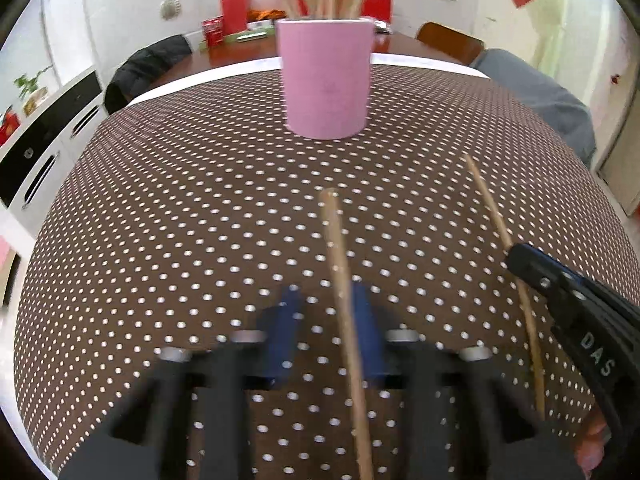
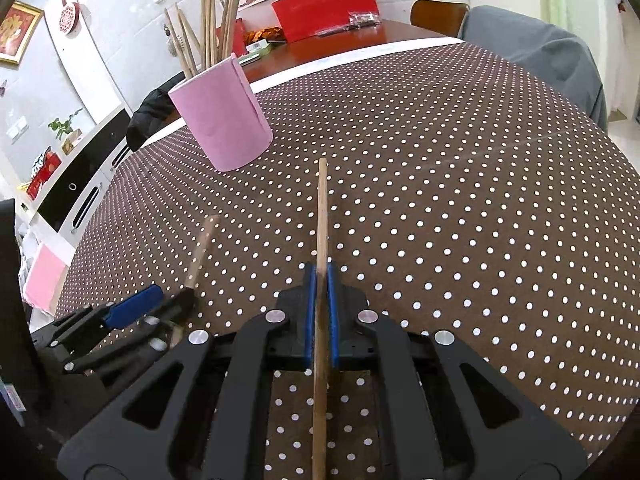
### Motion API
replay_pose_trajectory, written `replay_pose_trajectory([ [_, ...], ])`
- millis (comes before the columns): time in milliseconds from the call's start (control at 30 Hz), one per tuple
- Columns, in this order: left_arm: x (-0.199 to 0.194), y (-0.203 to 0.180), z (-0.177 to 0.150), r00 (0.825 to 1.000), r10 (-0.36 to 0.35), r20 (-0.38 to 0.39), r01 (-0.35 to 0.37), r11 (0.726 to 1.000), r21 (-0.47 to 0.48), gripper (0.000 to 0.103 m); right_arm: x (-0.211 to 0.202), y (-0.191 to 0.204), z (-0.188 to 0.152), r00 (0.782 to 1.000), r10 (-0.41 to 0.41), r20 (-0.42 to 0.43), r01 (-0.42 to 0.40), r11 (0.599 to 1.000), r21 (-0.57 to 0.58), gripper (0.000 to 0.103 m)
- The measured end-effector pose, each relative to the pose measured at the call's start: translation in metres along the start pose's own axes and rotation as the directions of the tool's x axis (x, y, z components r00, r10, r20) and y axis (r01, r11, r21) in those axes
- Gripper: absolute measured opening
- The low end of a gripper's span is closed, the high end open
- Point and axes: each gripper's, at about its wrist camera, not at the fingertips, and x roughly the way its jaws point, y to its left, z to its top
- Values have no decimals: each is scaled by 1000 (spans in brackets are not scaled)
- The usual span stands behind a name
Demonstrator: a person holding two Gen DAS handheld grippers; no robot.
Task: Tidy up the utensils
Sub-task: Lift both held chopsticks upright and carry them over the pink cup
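Left wrist view: the left tool [image 1: 326,320] has a wooden chopstick [image 1: 344,304] passing between its blue pads, but the pads are blurred and a gap shows beside the stick, so whether it is clamped I cannot tell; the pink holder [image 1: 325,80] stands upright ahead on the dotted surface [image 1: 180,220], already bristling with chopsticks; the step in hand looks like carrying a stick to the holder, and the next move calls for lifting the tip above the rim and tilting it down inside; at the right edge the right tool [image 1: 516,258] carries its own stick

Right wrist view: the right tool [image 2: 321,280] is closed on a second chopstick [image 2: 321,240], pads pressed to both its sides, tip pointing forward; the holder sits well apart, ahead and to the left; the left tool [image 2: 176,300] works just beside, so the two could clash at the rim; the standing sticks crowd the opening; a red box [image 2: 324,8] and a grey-draped chair [image 2: 540,56] lie beyond, clear of the path
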Motion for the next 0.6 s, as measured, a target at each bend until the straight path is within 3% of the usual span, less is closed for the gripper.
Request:
replay_pose_trajectory([
  [67,2,9,3,1000,-30,-5,30,999,-35,6,-2,2,3,1000,5,6,-5,1000,-7,6],
  [167,1,16,5,1000,-11,11,11,999,-44,6,-5,6,6,1000,11,21,-11,1000,-28,6],
  [267,-6,23,10,998,-55,39,58,996,-67,6,-8,10,13,999,30,29,-29,999,-44,6],
  [600,-41,25,43,979,-60,197,75,995,-70,6,-31,29,41,990,44,136,-29,994,-110,6],
])
